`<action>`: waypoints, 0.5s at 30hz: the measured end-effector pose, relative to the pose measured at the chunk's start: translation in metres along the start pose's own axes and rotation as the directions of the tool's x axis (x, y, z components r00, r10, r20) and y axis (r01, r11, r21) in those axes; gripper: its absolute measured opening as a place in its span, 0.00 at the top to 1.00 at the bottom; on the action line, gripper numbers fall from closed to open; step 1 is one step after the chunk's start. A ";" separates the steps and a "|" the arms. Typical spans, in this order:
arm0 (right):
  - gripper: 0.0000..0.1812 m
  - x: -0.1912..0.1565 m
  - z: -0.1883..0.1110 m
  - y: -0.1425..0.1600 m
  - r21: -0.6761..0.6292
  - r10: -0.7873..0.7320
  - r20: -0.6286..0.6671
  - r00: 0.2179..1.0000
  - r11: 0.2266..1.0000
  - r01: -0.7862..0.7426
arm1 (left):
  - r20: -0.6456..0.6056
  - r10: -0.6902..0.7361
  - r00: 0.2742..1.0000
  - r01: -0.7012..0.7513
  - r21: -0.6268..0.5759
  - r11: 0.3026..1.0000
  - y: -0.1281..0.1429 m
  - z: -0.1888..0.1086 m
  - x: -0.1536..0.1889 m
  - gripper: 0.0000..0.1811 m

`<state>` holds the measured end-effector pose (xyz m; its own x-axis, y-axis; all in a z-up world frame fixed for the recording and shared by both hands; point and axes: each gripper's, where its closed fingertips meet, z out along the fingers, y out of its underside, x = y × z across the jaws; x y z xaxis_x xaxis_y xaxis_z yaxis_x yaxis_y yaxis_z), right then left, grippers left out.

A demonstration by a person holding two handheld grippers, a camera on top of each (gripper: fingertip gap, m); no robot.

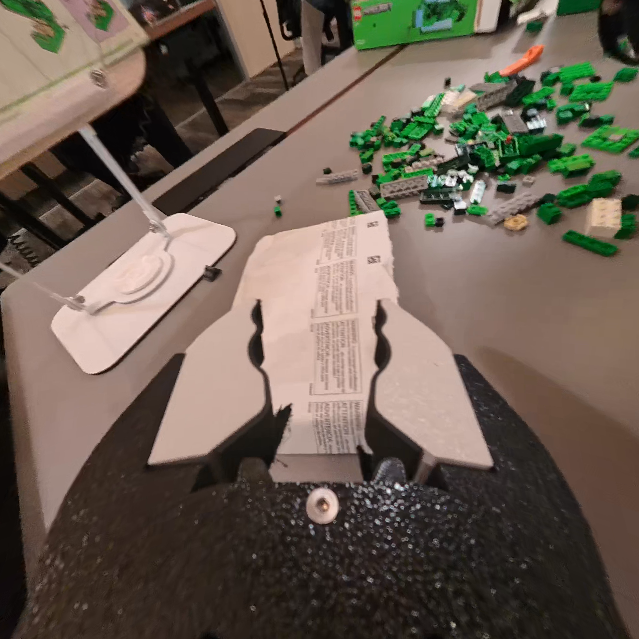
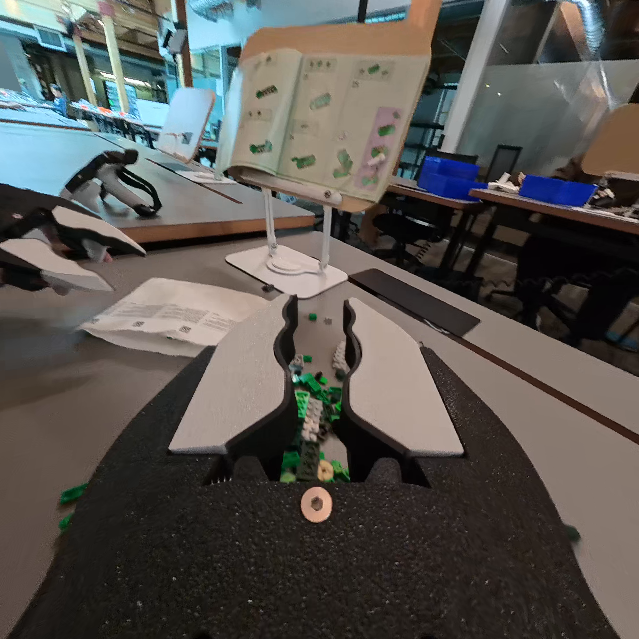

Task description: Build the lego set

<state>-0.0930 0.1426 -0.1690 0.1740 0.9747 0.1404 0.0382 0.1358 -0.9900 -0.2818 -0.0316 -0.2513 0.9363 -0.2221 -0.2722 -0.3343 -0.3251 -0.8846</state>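
Observation:
A pile of loose lego pieces (image 1: 501, 148), mostly green with some grey and white, lies on the grey table at the right of the left wrist view. My left gripper (image 1: 318, 304) is open and hovers over a torn white paper bag (image 1: 311, 276) that lies flat on the table. It also shows at the left of the right wrist view (image 2: 128, 271), open above the same bag (image 2: 166, 318). My right gripper (image 2: 320, 301) is open and empty, low over lego pieces (image 2: 311, 408) seen between its jaws. The open instruction booklet (image 2: 311, 131) rests on a white stand (image 2: 287, 273).
The stand's base (image 1: 145, 287) sits left of the bag, near the table edge. A green lego box (image 1: 415, 24) and an orange tool (image 1: 522, 60) lie beyond the pile. A black panel (image 2: 415, 304) is set in the table. Another gripper device (image 2: 110, 186) lies on the far table. My right fingertips sit around 30 cm from my left ones.

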 end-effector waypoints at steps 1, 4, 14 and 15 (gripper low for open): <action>0.86 0.003 -0.004 0.005 -0.019 -0.015 -0.010 1.000 1.000 0.015 | -0.005 0.032 0.999 -0.032 -0.022 0.999 0.003 0.001 0.007 0.61; 0.83 0.012 -0.013 0.017 -0.091 -0.068 -0.029 0.997 0.994 0.065 | 0.001 0.180 0.984 -0.179 -0.062 0.982 0.007 0.004 0.026 0.56; 0.80 0.010 -0.008 0.066 -0.309 -0.125 0.119 0.985 0.938 0.157 | 0.016 0.417 0.909 -0.409 -0.160 0.898 0.015 0.031 0.038 0.64; 0.81 0.007 0.000 0.074 -0.348 -0.121 0.135 0.983 0.923 0.161 | 0.028 0.429 0.903 -0.418 -0.177 0.891 0.015 0.033 0.035 0.66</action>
<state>-0.0889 0.1594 -0.2412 0.0336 0.9661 0.2559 0.4061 0.2208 -0.8868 -0.2509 -0.0142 -0.2867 0.7046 -0.3146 -0.6361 -0.7086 -0.3592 -0.6073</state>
